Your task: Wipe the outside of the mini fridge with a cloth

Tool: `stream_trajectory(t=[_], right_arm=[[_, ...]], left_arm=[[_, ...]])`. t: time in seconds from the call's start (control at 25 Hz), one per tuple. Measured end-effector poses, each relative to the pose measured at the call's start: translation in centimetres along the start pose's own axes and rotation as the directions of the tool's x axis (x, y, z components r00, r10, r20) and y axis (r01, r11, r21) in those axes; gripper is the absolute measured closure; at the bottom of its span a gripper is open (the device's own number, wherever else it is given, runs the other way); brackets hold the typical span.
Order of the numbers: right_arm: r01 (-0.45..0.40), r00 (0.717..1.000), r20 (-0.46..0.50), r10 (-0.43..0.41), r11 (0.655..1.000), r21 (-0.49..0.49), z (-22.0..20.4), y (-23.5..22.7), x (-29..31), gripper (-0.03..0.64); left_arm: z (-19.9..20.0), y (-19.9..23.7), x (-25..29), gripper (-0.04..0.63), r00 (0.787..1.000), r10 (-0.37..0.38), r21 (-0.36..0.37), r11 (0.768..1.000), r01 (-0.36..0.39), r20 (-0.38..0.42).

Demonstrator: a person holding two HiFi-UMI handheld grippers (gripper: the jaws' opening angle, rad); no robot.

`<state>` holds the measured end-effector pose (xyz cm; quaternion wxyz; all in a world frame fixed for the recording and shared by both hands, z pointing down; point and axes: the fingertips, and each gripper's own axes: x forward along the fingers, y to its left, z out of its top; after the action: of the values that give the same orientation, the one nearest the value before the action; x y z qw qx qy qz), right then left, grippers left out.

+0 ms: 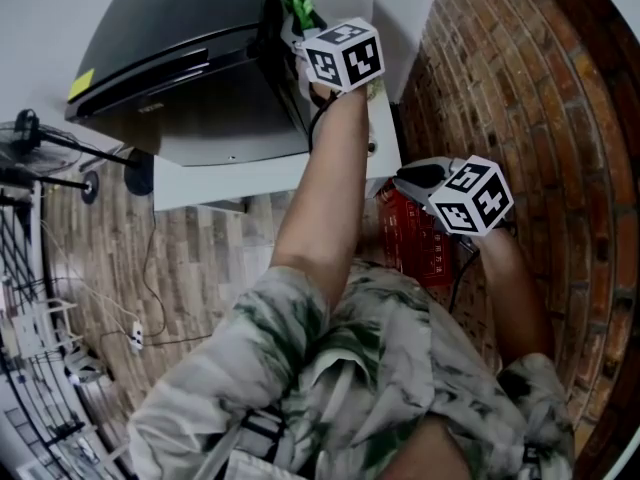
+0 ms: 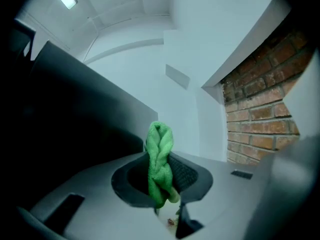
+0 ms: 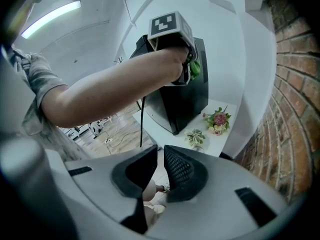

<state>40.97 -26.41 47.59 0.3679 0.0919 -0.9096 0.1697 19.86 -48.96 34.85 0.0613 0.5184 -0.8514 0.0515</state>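
The soft, light cloth [image 2: 160,144] is pinched mid-bunch by the left gripper [image 2: 161,181] — judged a secure hold; the right gripper [image 3: 159,176] is slightly open, empty.

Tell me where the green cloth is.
The green cloth is top centre in the head view, pinched in the left tool, at the mini fridge's right edge.

- The lower end of the cloth [image 2: 159,159] is buried between my left gripper's [image 2: 161,186] pads.
- In the head view, marker cubes cover the jaws of that gripper and of my right gripper [image 3: 159,176].
- The mini fridge [image 1: 190,58] runs off that view's top edge.
- The red crate [image 1: 420,243] is partly hidden beneath my right gripper.
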Motion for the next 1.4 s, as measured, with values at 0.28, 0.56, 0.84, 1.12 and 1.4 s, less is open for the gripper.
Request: stream_trajectory(t=[0.28,0.56,0.84,1.12,1.4], right_arm=[[0.006,1.0,-0.007,-0.006,1.0,0.014,-0.8,0.5,-0.1,0.557],[0.001,1.0,-0.023,0.0,1.0,0.022,-1.9,1.4,0.2,0.557],[-0.006,1.0,-0.03,0.006,1.0,0.025,-2.7,2.2,0.3,0.557],[-0.021,0.999,-0.034,0.022,0.999,0.035,-4.0,2.9,0.5,0.557],[-0.034,0.999,-0.021,0.034,0.999,0.011,-3.8,4.1,0.3,0.557]], left_arm=[[-4.2,0.3,-0.7,0.517,0.997,0.005,-0.004,1.0,-0.005,-0.075],[-11.0,0.8,-1.7,0.517,0.981,0.001,-0.022,1.0,-0.005,-0.196],[-17.4,1.3,-3.1,0.517,0.951,0.001,-0.014,1.0,-0.005,-0.309],[-17.8,1.4,-4.5,0.517,0.953,-0.003,0.011,1.0,0.007,-0.302],[-8.6,0.9,-6.4,0.517,0.994,-0.028,-0.004,1.0,0.028,-0.107]])
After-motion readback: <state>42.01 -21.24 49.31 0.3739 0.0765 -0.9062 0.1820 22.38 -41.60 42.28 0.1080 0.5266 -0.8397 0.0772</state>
